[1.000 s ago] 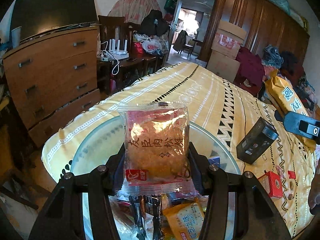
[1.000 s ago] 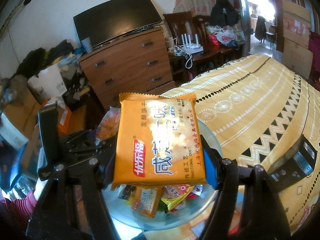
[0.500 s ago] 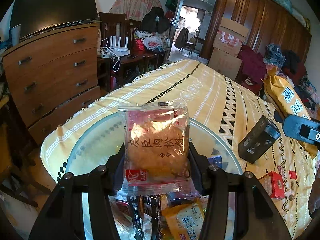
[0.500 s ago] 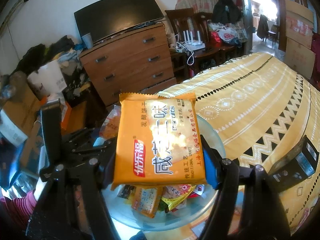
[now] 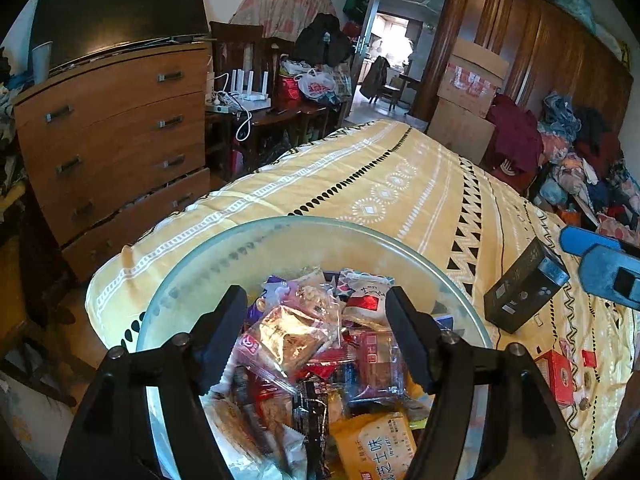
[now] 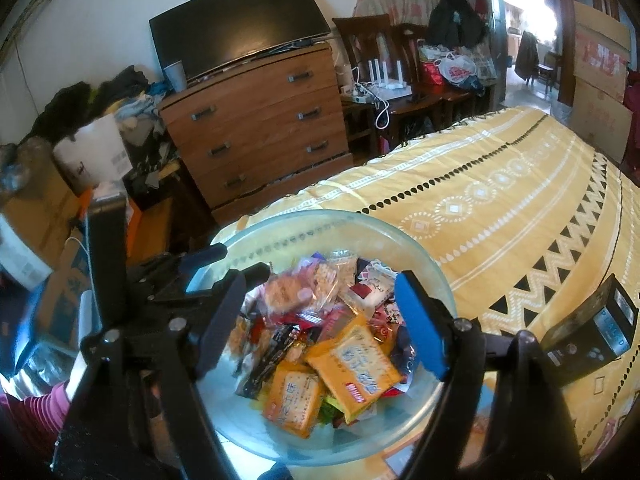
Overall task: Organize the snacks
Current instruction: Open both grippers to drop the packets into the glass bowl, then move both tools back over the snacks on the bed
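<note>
A clear glass bowl (image 5: 280,236) (image 6: 332,220) on the yellow bedspread holds several snack packets. My left gripper (image 5: 316,316) is open and empty just above the pile, over a clear packet with a pinkish-brown cake (image 5: 288,336). My right gripper (image 6: 320,304) is open and empty over the bowl. An orange cracker packet (image 6: 352,364) lies tilted on top of the pile, beside another orange packet (image 6: 294,400). The left gripper's frame (image 6: 132,280) shows at the bowl's left in the right wrist view. The right gripper's blue finger (image 5: 600,264) shows at the right edge of the left wrist view.
A black box (image 5: 524,284) (image 6: 592,332) stands on the bedspread right of the bowl. A small red box (image 5: 558,376) lies nearer the front right. A wooden chest of drawers (image 5: 116,144) stands off the bed's left. The bedspread (image 5: 400,184) stretches beyond the bowl.
Both grippers have opened. The clear cake packet has left the left gripper and the orange cracker packet has left the right gripper; both now lie in the bowl.
</note>
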